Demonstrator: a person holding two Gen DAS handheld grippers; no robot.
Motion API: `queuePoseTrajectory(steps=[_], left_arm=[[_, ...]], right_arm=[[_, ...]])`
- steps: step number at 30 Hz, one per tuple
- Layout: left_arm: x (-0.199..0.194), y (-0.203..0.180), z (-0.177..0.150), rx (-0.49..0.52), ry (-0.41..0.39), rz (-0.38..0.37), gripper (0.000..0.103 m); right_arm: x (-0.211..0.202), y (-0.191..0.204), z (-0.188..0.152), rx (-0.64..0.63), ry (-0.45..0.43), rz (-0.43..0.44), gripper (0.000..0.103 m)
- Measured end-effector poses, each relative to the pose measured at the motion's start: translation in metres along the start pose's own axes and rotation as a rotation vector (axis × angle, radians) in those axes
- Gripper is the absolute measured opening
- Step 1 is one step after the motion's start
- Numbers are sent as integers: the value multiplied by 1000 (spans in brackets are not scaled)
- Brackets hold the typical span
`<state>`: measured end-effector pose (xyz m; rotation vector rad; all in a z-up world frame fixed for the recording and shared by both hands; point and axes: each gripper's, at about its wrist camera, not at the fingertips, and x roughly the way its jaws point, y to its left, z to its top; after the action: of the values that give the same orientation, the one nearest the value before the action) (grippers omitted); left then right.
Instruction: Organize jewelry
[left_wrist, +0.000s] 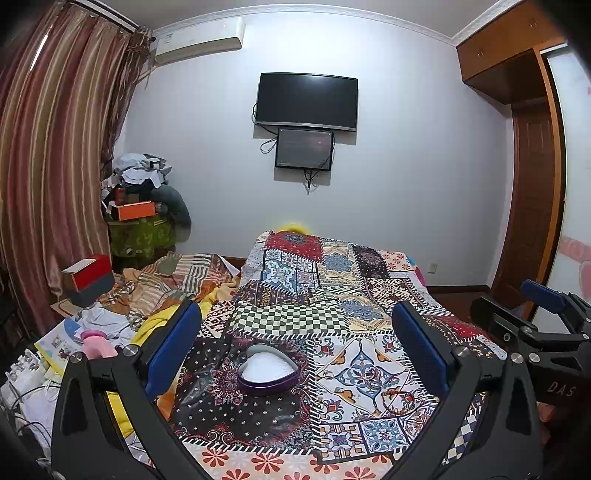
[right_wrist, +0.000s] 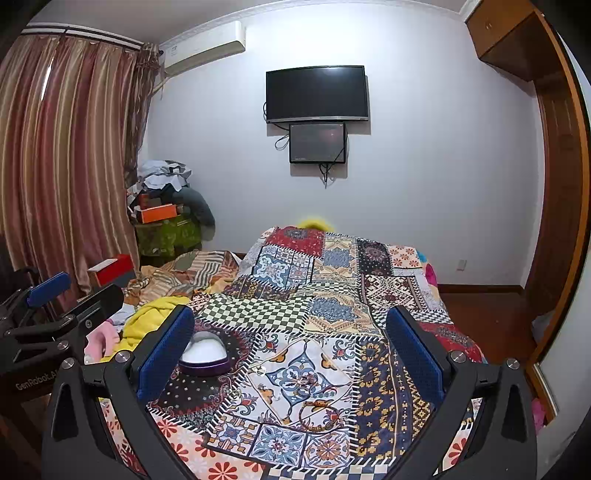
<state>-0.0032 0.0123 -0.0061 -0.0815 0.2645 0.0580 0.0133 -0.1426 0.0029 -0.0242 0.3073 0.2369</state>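
Right wrist view: "GenRobot.AI" on left tongs (right_wrist: 51, 291).

Patchwork bedspread (left_wrist: 332, 295) in red, blue, cream and black, with checks, florals and medallions. Purple heart-shaped box (left_wrist: 267, 373), white inside. Blue pads on black grippers. Striped maroon and tan curtain (left_wrist: 48, 166). Orange box (left_wrist: 135, 210) by wall.

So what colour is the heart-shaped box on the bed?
Purple heart-shaped box with white lining, clearest from the left wrist.
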Motion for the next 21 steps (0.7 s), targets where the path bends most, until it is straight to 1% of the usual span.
queuePoseTrajectory(steps=[21], left_arm=[[-1,1,0,-5,-3,2,103]], right_arm=[[2,-6,0,0,6,12,103]])
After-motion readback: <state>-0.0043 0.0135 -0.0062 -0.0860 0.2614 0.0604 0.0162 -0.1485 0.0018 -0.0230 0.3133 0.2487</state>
